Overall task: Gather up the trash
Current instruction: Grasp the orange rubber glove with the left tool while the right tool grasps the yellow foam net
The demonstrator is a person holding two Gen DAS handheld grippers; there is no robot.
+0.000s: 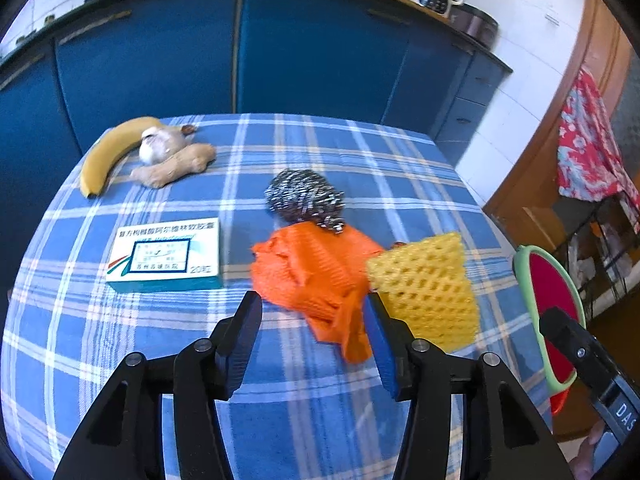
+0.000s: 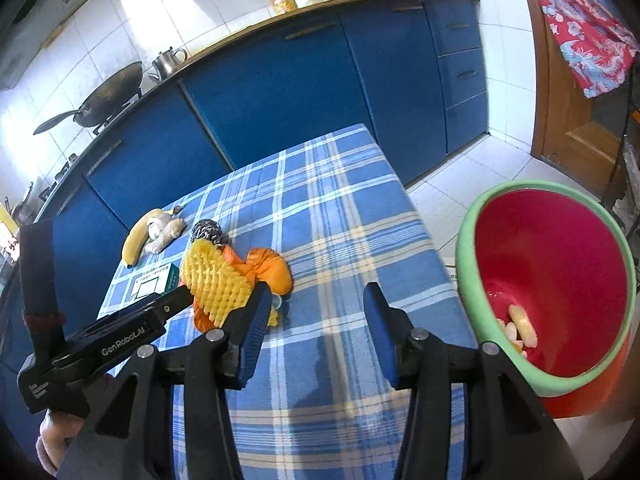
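the left claw is held open over the desk, its jaws set around the near end of an orange net. a yellow foam sleeve lies touching it. the right claw is held open, empty, near the desk's right edge beside a red bin.

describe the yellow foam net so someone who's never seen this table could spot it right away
On the blue plaid tablecloth, look to the near right side, toward the red bin with the green rim. The yellow foam net lies there, against the crumpled orange mesh bag. It is the only yellow piece with a honeycomb of open holes; the banana at the far left is smooth.
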